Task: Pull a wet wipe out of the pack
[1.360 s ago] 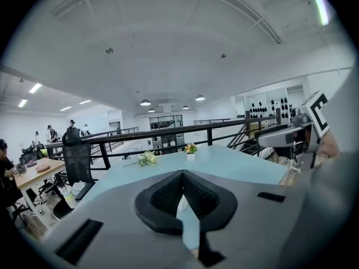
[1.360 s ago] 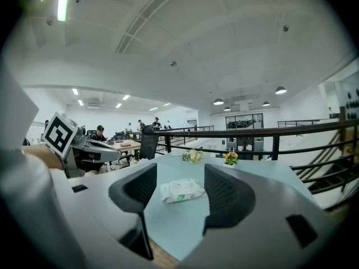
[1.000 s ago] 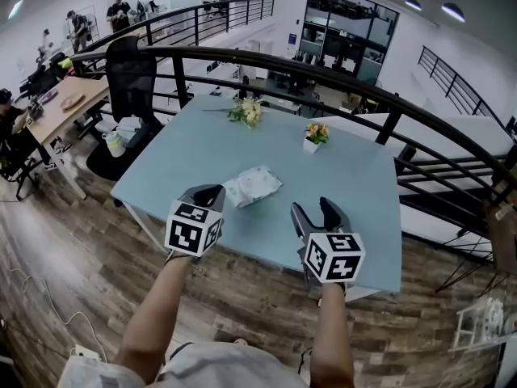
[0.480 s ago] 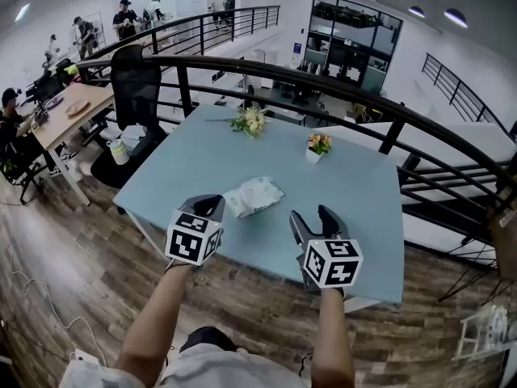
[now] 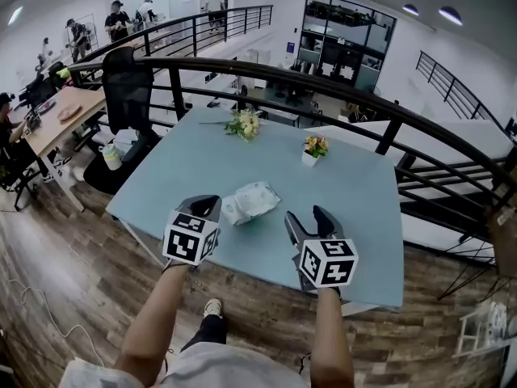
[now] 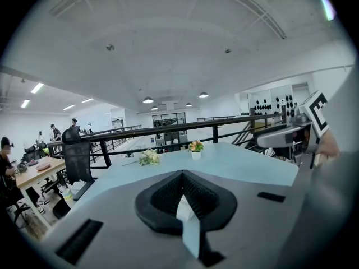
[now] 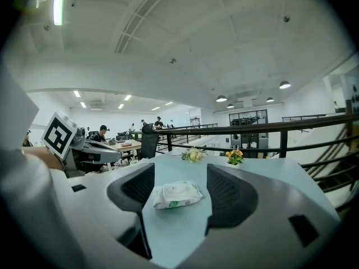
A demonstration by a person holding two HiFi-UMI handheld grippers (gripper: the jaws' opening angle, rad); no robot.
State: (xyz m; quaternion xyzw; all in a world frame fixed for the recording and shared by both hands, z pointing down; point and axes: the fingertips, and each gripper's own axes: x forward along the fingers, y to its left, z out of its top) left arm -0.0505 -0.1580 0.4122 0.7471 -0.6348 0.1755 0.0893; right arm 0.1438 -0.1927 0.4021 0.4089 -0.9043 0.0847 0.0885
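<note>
Your right gripper [image 5: 307,215] is wide open, with the wipe pack [image 5: 250,201] ahead of it, framed between the jaws, untouched. Left gripper [image 5: 205,205] has its jaws together, pack just beyond its tip. Risk: if you pull with the pack unpinned, the whole pack likely lifts.

The pack [image 5: 250,202] lies alone on the near half of the desk [image 5: 363,196], with bare top on every side of it. The left tongs [image 5: 208,205], jaws together, hang just beside its left end. The right tongs [image 5: 309,217], jaws apart, stand off to its right across an open strip of desk. In the right gripper view the pack sits in line with the gap between the jaws, and the lane up to it is bare desk. A bunch of flowers [image 5: 244,123] and a small flower pot [image 5: 314,146] stand on the far side, well apart from the pack. A black railing [image 5: 323,79] curves round beyond the far edge, and an office chair [image 5: 128,75] stands off the far left corner.
</note>
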